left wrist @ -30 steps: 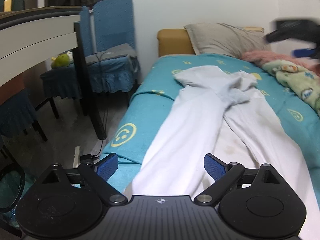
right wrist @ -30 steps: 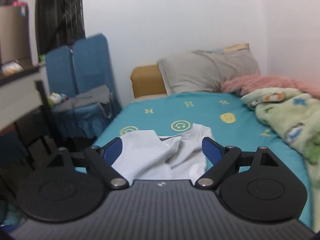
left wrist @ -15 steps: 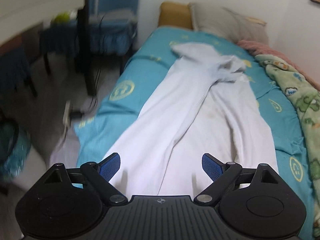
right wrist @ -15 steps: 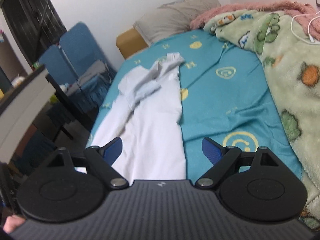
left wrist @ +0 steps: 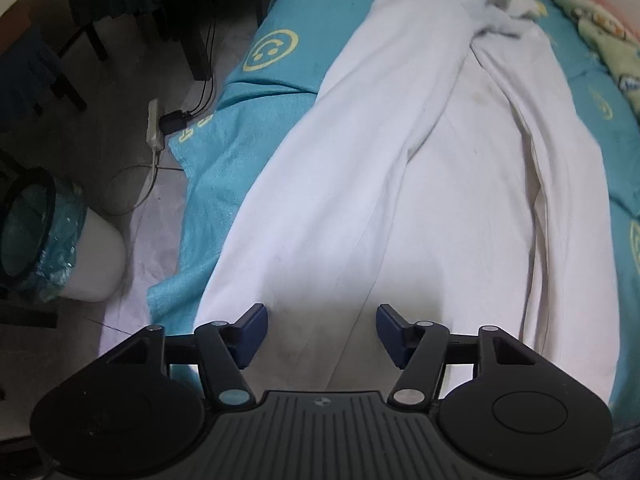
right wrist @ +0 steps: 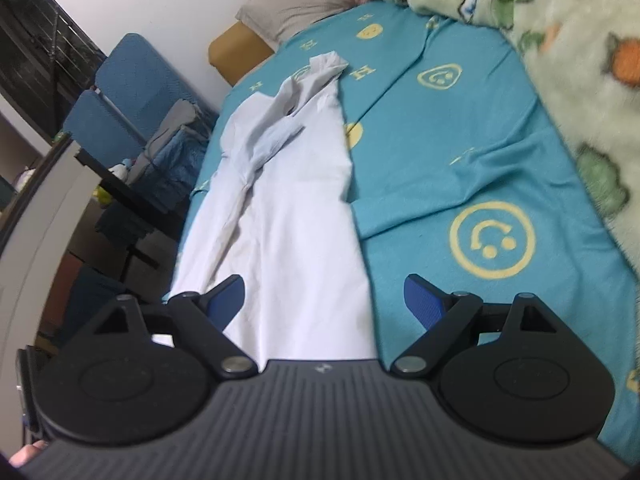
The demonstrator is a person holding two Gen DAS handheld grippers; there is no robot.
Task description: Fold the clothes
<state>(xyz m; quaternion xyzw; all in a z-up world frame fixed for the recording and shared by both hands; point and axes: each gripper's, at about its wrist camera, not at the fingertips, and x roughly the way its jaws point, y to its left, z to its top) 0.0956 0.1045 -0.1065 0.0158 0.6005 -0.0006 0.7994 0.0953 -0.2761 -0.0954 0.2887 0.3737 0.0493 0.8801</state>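
Note:
A long white garment (left wrist: 420, 184) lies stretched along the teal bed sheet (left wrist: 224, 168), its bunched end toward the pillows. My left gripper (left wrist: 320, 330) hovers open just above its near end, with only cloth showing in the gap. In the right wrist view the same white garment (right wrist: 288, 208) runs away from me. My right gripper (right wrist: 324, 300) is open over its near right edge, the left blue pad above the cloth and the right one above the bare teal sheet (right wrist: 460, 168).
A green patterned blanket (right wrist: 580, 80) covers the bed's right side, with a grey pillow (right wrist: 304, 4) at the head. Left of the bed are a power strip (left wrist: 155, 125) with cables, a lined waste bin (left wrist: 44, 236), a blue chair (right wrist: 132, 92) and a desk edge (right wrist: 52, 216).
Both grippers came back toward the foot of the bed and tilted down over the garment's near end. The left gripper's fingers stand closer together than before.

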